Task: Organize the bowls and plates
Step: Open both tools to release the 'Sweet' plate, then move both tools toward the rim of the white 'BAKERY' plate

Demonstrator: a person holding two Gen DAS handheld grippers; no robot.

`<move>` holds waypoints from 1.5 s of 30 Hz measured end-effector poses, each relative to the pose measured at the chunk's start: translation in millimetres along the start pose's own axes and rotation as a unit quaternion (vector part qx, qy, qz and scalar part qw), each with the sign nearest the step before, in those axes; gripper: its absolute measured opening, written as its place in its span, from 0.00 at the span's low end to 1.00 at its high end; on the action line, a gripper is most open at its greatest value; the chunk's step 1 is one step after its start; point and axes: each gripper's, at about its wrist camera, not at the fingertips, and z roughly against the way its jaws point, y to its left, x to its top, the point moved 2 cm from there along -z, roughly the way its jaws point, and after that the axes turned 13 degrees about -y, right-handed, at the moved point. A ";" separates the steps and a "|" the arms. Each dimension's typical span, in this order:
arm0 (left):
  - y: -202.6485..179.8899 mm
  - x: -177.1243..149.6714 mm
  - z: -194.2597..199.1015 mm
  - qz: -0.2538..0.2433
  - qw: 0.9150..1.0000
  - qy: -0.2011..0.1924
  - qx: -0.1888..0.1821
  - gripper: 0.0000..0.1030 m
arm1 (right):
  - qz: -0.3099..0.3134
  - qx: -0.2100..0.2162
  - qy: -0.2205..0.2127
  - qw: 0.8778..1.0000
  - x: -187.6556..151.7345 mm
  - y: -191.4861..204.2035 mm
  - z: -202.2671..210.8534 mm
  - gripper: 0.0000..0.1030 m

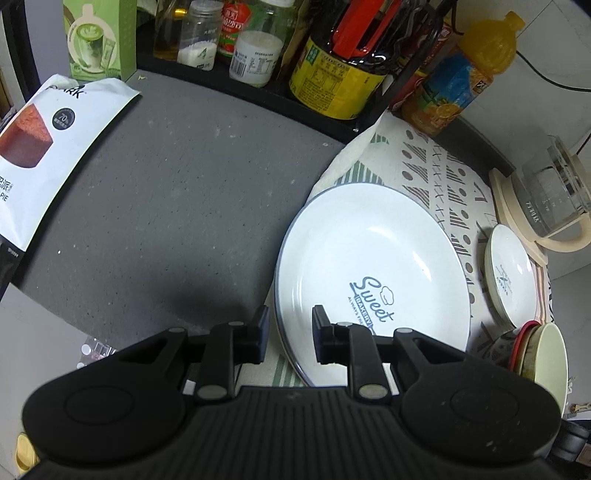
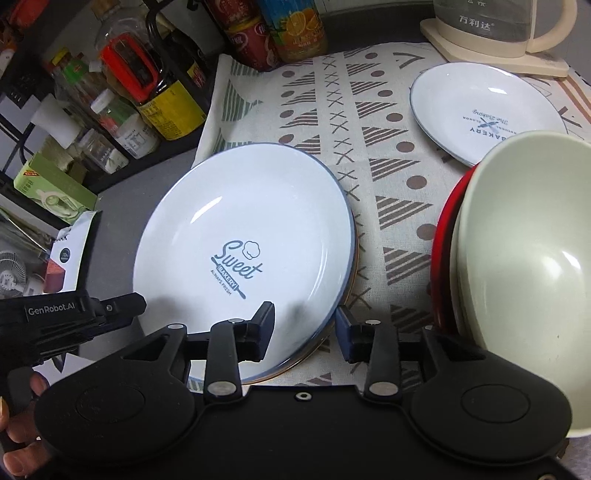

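A large white "Sweet Bakery" plate (image 1: 369, 258) (image 2: 240, 221) lies flat on a patterned cloth (image 2: 388, 166), and the rim of another plate (image 2: 334, 328) shows under its near edge. My left gripper (image 1: 290, 330) straddles the plate's left rim; a sliver of cloth shows beside the outer pad, so it is open. My right gripper (image 2: 304, 328) straddles the near right rim with clear gaps, open. A smaller white plate (image 1: 511, 280) (image 2: 484, 110) sits further back. Nested bowls stand at the right, a cream bowl (image 1: 550, 354) (image 2: 524, 258) inside a red-rimmed one (image 2: 443, 240).
A glass kettle (image 1: 554, 199) (image 2: 498, 22) on a cream base stands behind the small plate. A rack of bottles and jars (image 1: 332, 74) lines the back. A white snack bag (image 1: 55, 155) and a green box (image 1: 99, 37) lie on the grey counter (image 1: 184, 203). A hand (image 2: 18, 424) holds the left gripper.
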 end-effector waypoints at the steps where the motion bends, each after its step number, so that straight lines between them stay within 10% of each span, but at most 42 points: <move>1: -0.4 0.4 1.4 0.000 1.000 -0.001 -0.001 0.23 | 0.000 0.000 -0.002 1.000 0.8 0.2 1.8 0.36; 11: -3.5 4.4 20.4 -0.001 1.000 -0.025 -0.011 0.53 | 0.008 0.021 -0.053 0.998 16.0 12.7 34.2 0.51; 16: -5.5 7.1 29.5 -0.002 0.999 -0.038 -0.021 0.63 | 0.005 0.018 -0.098 0.995 30.0 10.9 58.2 0.85; 22: -16.9 11.0 33.7 -0.013 0.999 -0.042 -0.030 0.69 | -0.006 0.005 -0.140 0.990 42.2 -3.8 83.4 0.94; 45: -133.2 14.5 -2.3 -0.083 0.992 -0.025 -0.093 0.75 | -0.098 -0.081 -0.174 0.976 64.1 -114.8 104.9 0.97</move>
